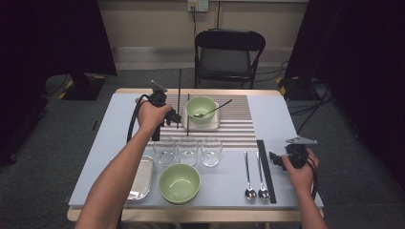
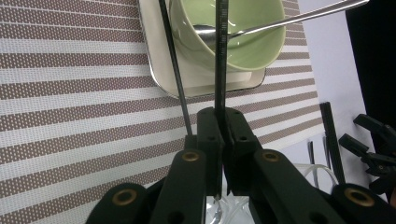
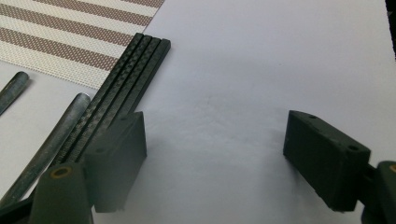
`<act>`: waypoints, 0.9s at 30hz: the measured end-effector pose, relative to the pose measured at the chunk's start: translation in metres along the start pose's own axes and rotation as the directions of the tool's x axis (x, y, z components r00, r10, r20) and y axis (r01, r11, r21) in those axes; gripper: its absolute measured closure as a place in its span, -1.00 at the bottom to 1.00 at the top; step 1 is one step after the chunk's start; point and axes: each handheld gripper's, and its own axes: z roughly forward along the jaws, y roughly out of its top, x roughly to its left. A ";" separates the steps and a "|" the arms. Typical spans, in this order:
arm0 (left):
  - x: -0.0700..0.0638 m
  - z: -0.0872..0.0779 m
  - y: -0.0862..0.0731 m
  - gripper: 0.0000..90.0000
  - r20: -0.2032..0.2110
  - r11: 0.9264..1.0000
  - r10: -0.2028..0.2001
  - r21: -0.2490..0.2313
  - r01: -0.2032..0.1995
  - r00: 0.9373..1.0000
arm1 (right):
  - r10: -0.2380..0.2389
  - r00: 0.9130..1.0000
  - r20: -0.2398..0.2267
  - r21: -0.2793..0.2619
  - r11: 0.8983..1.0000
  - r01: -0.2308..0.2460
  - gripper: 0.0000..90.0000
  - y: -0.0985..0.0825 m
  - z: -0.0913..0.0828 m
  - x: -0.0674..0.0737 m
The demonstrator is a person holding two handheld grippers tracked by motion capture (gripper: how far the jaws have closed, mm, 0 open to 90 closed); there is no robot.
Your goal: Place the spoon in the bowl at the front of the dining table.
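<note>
My left gripper (image 1: 173, 117) hovers over the striped placemat (image 1: 239, 126), just left of a green bowl (image 1: 200, 107) that sits on a white tray and has a spoon (image 1: 212, 110) in it. Its jaws are shut on a black chopstick (image 2: 219, 70) that points across the bowl (image 2: 233, 37). A second black chopstick (image 2: 175, 70) runs beside it, and its near end is hidden behind the left jaw. My right gripper (image 1: 274, 159) rests near the table's right edge. It stands wide open (image 3: 219, 154) and empty beside a bundle of black chopsticks (image 3: 135, 70).
Three glasses (image 1: 187, 150) stand in a row at the placemat's near edge. In front of them are a second green bowl (image 1: 179, 183) and a metal tray (image 1: 141, 179). Two spoons (image 1: 255, 179) lie left of the chopstick bundle (image 1: 266, 171). A black chair (image 1: 229, 52) stands beyond the table.
</note>
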 end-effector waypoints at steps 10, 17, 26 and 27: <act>0.002 0.008 0.003 0.93 -0.010 1.000 0.008 0.014 -0.008 1.000 | -0.001 1.000 -0.001 0.000 1.000 0.001 -0.55 0.000 0.000 0.000; 0.003 0.012 0.004 0.93 -0.021 1.000 -0.006 0.014 0.006 1.000 | 0.000 1.000 -0.002 0.001 1.000 0.000 -0.55 0.000 0.000 0.000; 0.007 0.016 0.006 0.93 -0.026 1.000 0.001 0.016 0.000 1.000 | 0.002 1.000 -0.003 0.001 1.000 -0.002 -0.55 0.000 0.000 0.000; 0.007 0.016 0.006 0.93 -0.031 1.000 -0.003 0.014 0.003 1.000 | 0.003 1.000 -0.002 0.001 1.000 -0.003 -0.55 0.000 0.000 0.000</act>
